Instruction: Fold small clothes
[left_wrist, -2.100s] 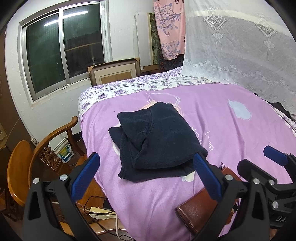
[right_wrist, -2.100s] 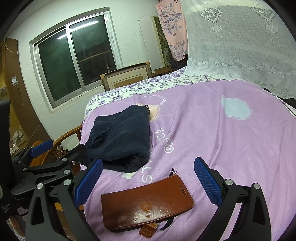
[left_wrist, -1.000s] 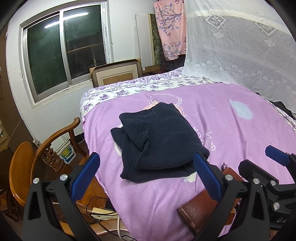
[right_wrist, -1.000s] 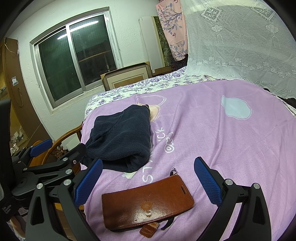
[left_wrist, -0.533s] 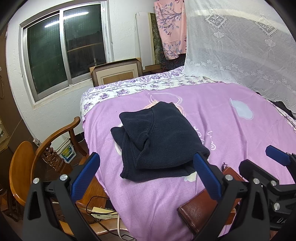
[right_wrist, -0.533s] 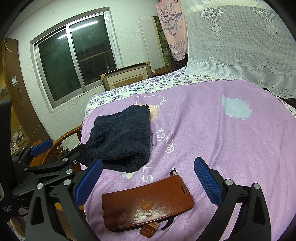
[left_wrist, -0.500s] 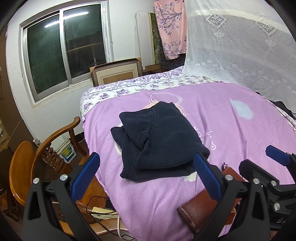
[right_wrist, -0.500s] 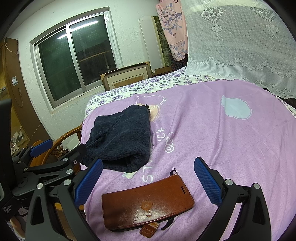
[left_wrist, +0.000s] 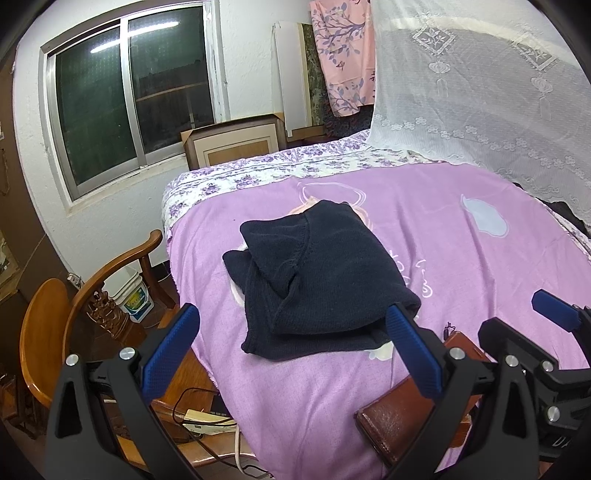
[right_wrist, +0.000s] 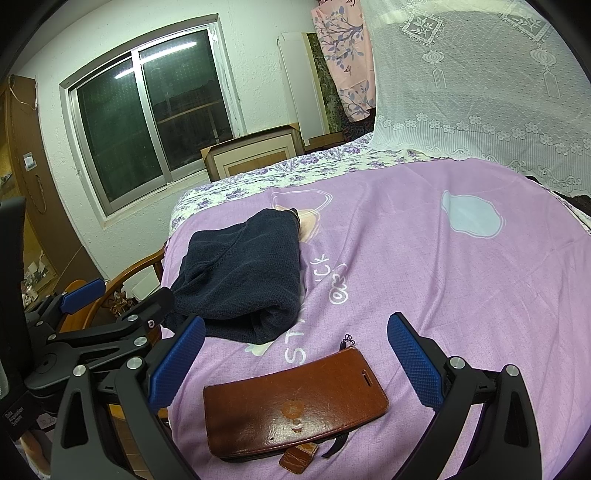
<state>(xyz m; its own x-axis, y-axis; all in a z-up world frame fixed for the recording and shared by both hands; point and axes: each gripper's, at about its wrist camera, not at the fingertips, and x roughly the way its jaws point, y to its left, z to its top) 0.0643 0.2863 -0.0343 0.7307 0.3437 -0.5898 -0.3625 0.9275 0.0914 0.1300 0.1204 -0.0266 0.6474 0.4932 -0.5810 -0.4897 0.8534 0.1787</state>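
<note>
Dark navy sweater (left_wrist: 317, 280) lies folded on the purple bedspread (left_wrist: 461, 258), near the bed's left edge; brown leather wallet (right_wrist: 291, 406) sits on the bedspread just in front of it, apart from it; left gripper (left_wrist: 291, 354) hovers short of the sweater, fingers spread wide, holding nothing; right gripper (right_wrist: 295, 365) hovers over the wallet, fingers also wide apart and empty; wooden chair (left_wrist: 74, 314) beside the bed; window (left_wrist: 133, 96) and white lace net (left_wrist: 480, 92) behind.
</note>
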